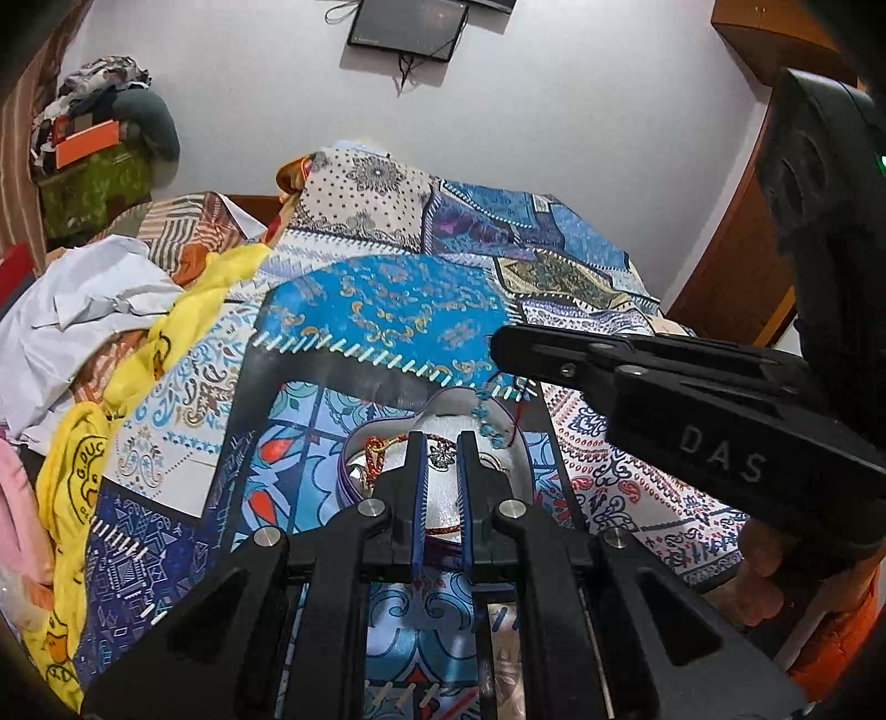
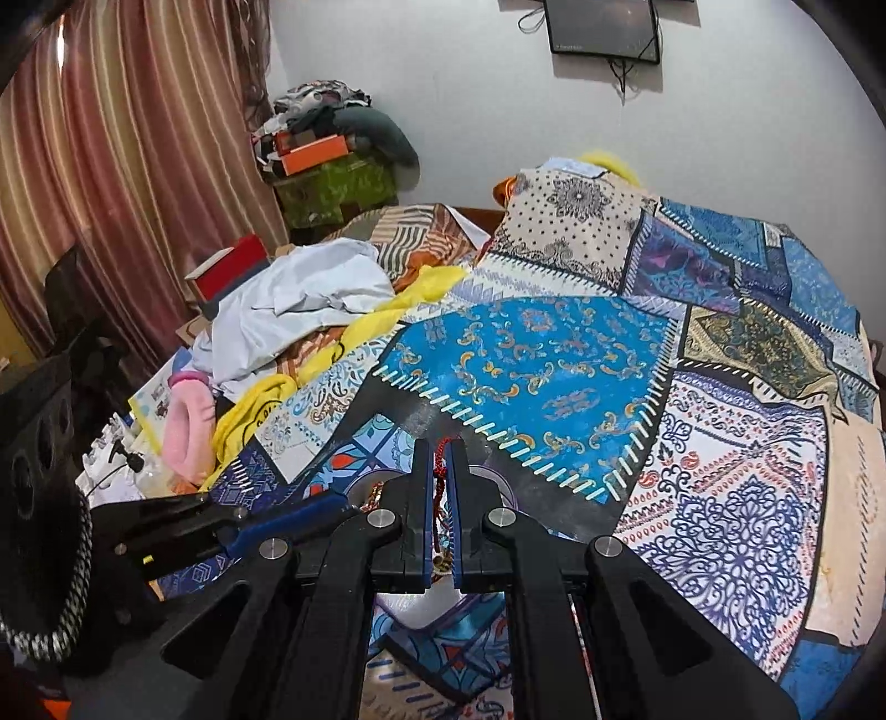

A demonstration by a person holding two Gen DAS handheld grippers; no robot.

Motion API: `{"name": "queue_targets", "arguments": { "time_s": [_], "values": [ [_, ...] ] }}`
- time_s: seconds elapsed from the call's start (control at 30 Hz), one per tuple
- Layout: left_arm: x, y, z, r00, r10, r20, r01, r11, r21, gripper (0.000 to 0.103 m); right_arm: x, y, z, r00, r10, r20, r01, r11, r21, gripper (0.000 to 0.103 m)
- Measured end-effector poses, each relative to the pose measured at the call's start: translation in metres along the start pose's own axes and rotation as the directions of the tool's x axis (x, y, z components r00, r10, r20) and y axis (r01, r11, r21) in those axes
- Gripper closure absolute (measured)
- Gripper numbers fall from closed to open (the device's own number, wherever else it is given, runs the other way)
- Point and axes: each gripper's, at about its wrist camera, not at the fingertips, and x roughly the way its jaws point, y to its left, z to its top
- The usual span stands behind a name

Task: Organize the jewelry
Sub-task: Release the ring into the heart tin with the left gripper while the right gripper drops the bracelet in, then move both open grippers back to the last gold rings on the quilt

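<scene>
A heart-shaped jewelry box with purple rim and white lining lies open on the patchwork bedspread. Inside it are a silver flower pendant and a red and gold cord piece. My left gripper hangs over the box, jaws narrowly apart with nothing between them. My right gripper is shut on a red thread necklace. In the left wrist view it holds a string of blue beads that dangles into the box.
A heap of white, yellow and pink clothes lies at the bed's left side. Striped curtains and stacked boxes stand behind. A wooden door is at the right. A screen hangs on the wall.
</scene>
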Motion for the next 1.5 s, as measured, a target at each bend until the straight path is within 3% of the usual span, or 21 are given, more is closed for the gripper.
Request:
{"name": "queue_targets", "arguments": {
  "time_s": [0.4,0.53,0.7,1.17,1.33,1.5],
  "values": [
    [0.008,0.006,-0.001,0.999,0.021,-0.029,-0.021,1.000,-0.017,0.095,0.017,0.003,-0.004,0.998,-0.013,-0.059,0.012,1.000,-0.021,0.099],
    [0.002,0.005,0.001,0.999,0.032,-0.030,-0.032,0.999,-0.015,0.095,0.015,0.003,-0.004,0.997,0.003,-0.080,-0.004,1.000,-0.016,0.090],
    [-0.008,0.003,0.003,0.999,0.038,-0.025,-0.038,0.999,-0.015,0.092,0.005,0.004,-0.003,0.999,-0.012,-0.049,0.012,1.000,-0.011,0.071],
    [-0.053,-0.018,0.014,0.997,0.066,0.046,-0.067,0.998,0.016,0.091,-0.046,0.000,0.002,0.998,-0.043,0.054,0.042,0.999,0.010,0.070],
    [-0.067,-0.032,0.017,0.994,0.072,0.082,-0.075,0.997,0.031,0.073,-0.067,-0.011,-0.004,0.994,-0.076,0.080,0.074,0.997,0.026,0.070],
    [-0.065,-0.047,0.018,0.995,0.065,0.081,-0.069,0.997,0.040,0.066,-0.086,-0.028,-0.016,0.991,-0.095,0.093,0.088,0.993,0.073,0.070]
  ]
}}
